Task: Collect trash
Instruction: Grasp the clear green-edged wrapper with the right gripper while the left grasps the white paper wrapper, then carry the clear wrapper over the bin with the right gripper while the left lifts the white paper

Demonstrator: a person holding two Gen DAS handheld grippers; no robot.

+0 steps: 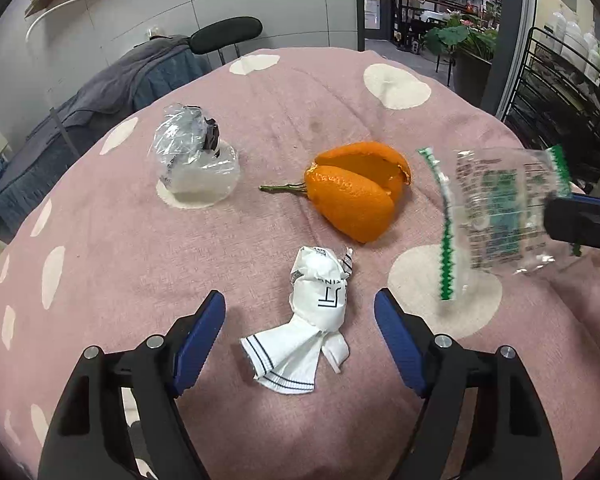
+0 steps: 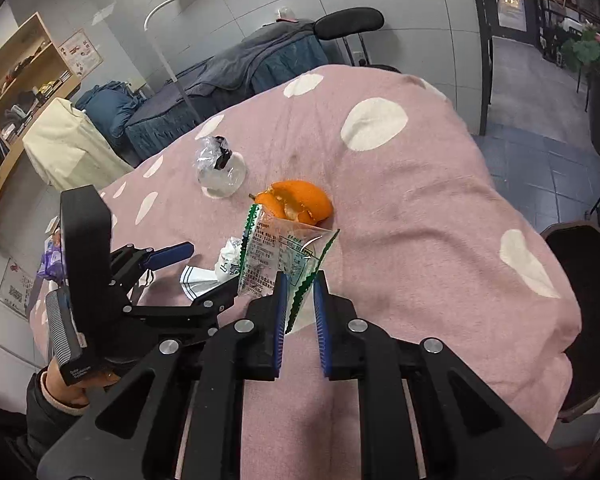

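My left gripper (image 1: 300, 316) is open, its blue fingers on either side of a crumpled white paper napkin (image 1: 320, 320) on the pink cloth. My right gripper (image 2: 300, 284) is shut on a clear plastic wrapper with green zigzag edges (image 2: 276, 256) and holds it above the cloth; the wrapper also shows at the right of the left wrist view (image 1: 500, 208). An orange peel with a stem (image 1: 360, 192) lies beyond the napkin. A crumpled clear plastic bag (image 1: 192, 160) lies at the far left. The left gripper (image 2: 204, 276) shows in the right wrist view.
The table is covered with a pink cloth with white dots (image 1: 300, 100). A dark bin (image 2: 584, 308) stands by the table's right edge. A chair (image 1: 226, 34) and a blue-covered bed (image 2: 240, 76) are behind. A black wire rack (image 1: 560, 92) stands at the right.
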